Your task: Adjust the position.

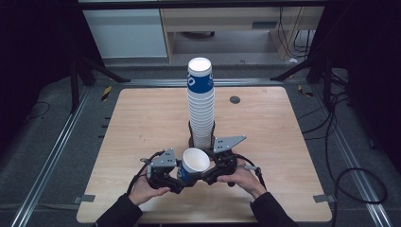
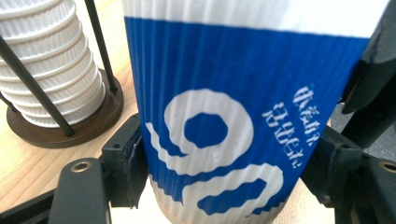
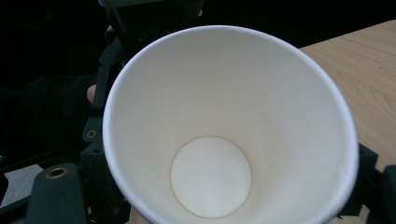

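Observation:
A blue-and-white ribbed paper cup (image 1: 195,161) (image 2: 224,116) hangs tilted just above the table's near edge, between both grippers. My left gripper (image 1: 182,177) (image 2: 229,172) is shut on its lower body, a pad pressed on each side. From the other side my right gripper (image 1: 204,176) (image 3: 229,196) also closes on the cup, and its camera looks straight into the empty white inside (image 3: 210,140). Behind stands a tall stack of matching cups (image 1: 201,104) (image 2: 46,70) in a dark wire holder (image 2: 70,135).
The wooden table (image 1: 142,118) has a small round grommet (image 1: 235,100) at the back right. Black stand legs (image 1: 101,71) and cables (image 1: 340,142) lie on the floor around it. A person's hands and dark sleeves (image 1: 265,210) come in from the front edge.

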Demonstrator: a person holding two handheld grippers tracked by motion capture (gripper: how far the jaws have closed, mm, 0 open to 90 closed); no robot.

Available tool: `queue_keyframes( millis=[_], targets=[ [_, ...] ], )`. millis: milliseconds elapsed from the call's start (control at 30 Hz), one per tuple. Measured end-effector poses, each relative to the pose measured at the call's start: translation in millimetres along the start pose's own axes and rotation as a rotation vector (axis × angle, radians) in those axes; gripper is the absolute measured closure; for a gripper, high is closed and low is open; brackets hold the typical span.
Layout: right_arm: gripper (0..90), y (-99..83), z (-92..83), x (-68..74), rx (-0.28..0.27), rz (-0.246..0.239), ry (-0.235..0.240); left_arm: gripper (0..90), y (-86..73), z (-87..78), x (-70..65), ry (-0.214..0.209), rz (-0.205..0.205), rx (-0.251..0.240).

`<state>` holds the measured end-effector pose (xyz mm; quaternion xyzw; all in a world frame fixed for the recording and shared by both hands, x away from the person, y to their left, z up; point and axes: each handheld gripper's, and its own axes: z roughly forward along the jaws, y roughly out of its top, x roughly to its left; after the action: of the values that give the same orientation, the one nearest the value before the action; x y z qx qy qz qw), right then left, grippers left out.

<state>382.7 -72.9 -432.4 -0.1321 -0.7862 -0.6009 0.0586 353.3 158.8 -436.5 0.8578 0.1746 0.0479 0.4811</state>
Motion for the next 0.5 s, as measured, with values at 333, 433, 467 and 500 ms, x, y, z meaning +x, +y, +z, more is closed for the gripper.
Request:
queue_keyframes(
  millis=[333,433,467,500],
  targets=[
    [20.2,12.7,-29.6,-1.0,-0.051,-0.049,-0.101,20.1,-8.5,-1.7,10.9,0.0,-0.044,0.025],
    [20.2,13.6,-39.0,-3.3,-0.048,-0.059,-0.147,19.6,-11.6,-4.6,15.1,0.016,-0.059,0.029],
    [20.2,13.6,-43.0,-5.1,-0.045,-0.062,-0.171,19.6,-13.2,-6.5,17.3,0.028,-0.066,0.029],
    [20.2,13.4,-47.0,-7.0,-0.044,-0.063,-0.194,19.5,-15.0,-9.2,20.1,0.043,-0.077,0.025]
  ],
)
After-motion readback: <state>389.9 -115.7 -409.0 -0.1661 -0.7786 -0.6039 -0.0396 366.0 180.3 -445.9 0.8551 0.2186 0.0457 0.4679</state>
